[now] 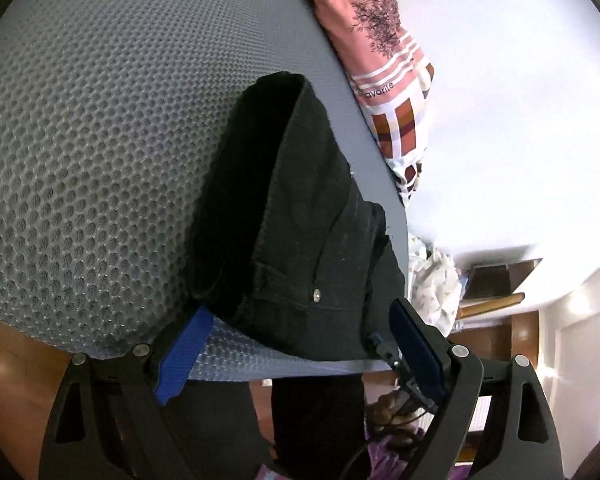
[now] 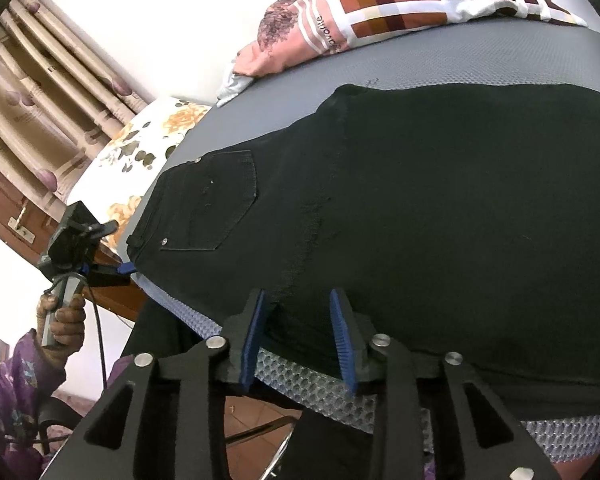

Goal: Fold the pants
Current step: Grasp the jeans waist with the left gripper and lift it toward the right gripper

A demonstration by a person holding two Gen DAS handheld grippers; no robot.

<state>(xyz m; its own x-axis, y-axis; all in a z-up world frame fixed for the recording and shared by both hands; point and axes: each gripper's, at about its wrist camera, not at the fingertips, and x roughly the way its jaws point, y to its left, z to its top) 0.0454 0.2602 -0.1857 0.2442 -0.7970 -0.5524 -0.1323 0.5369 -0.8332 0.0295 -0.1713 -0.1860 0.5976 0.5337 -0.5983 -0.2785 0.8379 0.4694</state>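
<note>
Black pants (image 2: 440, 208) lie flat on a grey mesh mattress (image 2: 480, 60), back pocket up, waistband toward the left edge. In the left wrist view the pants (image 1: 300, 220) run away from me along the mattress (image 1: 100, 140). My left gripper (image 1: 300, 344) is open, its blue pads either side of the waistband end at the mattress edge. It also shows in the right wrist view (image 2: 116, 268) at the waistband. My right gripper (image 2: 300, 336) is open, its jaws straddling the near edge of the pants where a seam runs.
A pink and patterned pillow (image 2: 360, 8) lies at the far edge of the mattress. A floral cushion (image 2: 140, 148) sits beyond the left end. Curtains (image 2: 40, 80) hang at the left. Brown floor (image 1: 12, 380) lies below the mattress edge.
</note>
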